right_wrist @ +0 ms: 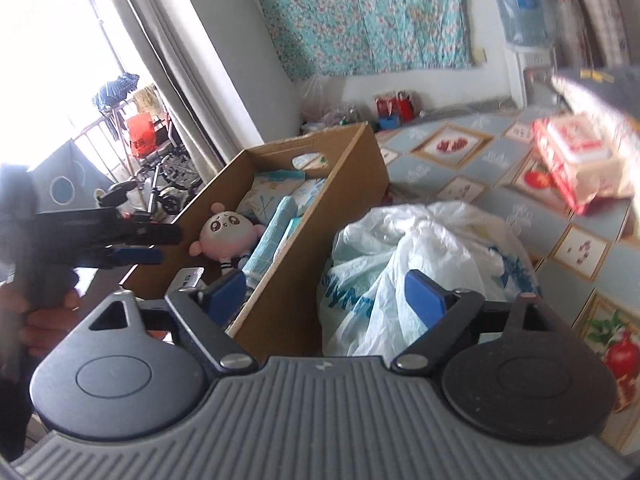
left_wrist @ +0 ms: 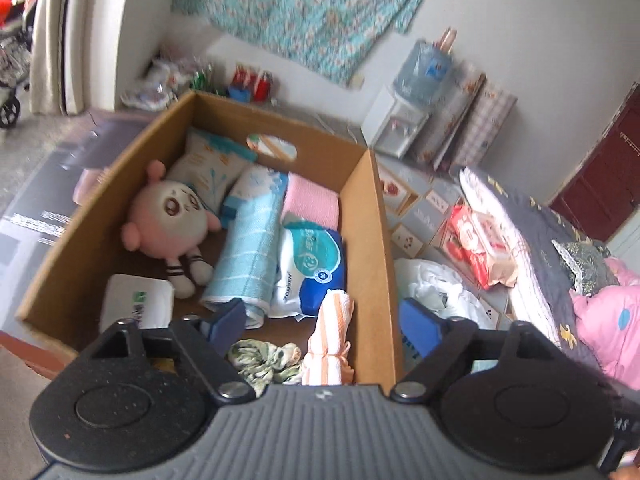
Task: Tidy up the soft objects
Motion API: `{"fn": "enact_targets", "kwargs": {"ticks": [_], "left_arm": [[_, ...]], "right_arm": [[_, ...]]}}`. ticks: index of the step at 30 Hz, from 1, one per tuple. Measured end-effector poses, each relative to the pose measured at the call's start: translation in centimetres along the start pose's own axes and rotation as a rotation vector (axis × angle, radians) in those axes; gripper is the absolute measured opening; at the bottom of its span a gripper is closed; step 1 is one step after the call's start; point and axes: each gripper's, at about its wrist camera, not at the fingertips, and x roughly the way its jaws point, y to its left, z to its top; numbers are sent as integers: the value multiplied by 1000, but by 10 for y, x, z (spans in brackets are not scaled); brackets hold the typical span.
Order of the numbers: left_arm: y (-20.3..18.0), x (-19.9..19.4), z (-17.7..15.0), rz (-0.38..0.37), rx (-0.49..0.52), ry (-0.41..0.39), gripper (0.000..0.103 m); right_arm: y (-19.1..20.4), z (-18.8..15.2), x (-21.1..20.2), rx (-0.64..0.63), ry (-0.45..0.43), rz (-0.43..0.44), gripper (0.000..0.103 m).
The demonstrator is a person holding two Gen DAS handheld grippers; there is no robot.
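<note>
A cardboard box (left_wrist: 366, 216) holds a pink plush doll (left_wrist: 170, 216), a rolled blue towel (left_wrist: 250, 248), a pink cloth (left_wrist: 312, 200), a blue wipes pack (left_wrist: 310, 268), an orange striped cloth (left_wrist: 330, 336), a floral scrunchie (left_wrist: 266, 360) and a white pack (left_wrist: 136, 304). My left gripper (left_wrist: 326, 326) is open and empty above the box's near end. My right gripper (right_wrist: 326, 300) is open and empty, over the box wall (right_wrist: 296, 280) and a white plastic bag (right_wrist: 400, 256). The left gripper (right_wrist: 136, 246) shows in the right wrist view, beside the box.
A red-and-white packet (right_wrist: 576, 156) lies on the patterned floor (right_wrist: 452, 168). A bed with dark bedding (left_wrist: 552, 240) is at the right. A water dispenser (left_wrist: 404, 120) stands at the far wall. A dark surface (left_wrist: 44, 184) lies left of the box.
</note>
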Motion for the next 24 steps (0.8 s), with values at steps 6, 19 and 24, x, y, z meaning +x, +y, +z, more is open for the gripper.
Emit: {"fn": "enact_targets", "kwargs": {"ticks": [6,19,24], "left_arm": [[-12,-52,-48,130,35,-158,103],[-32,-65,-100,285,49,-147,103],[-39,-62,-101,318,102,-140,103]], "right_arm": [[29,-4,-11,-91,-58,-95,102],[70,-26,-29,-241,-61,-279,102],[76,-30,-37,-255,-70,-335,102]]}}
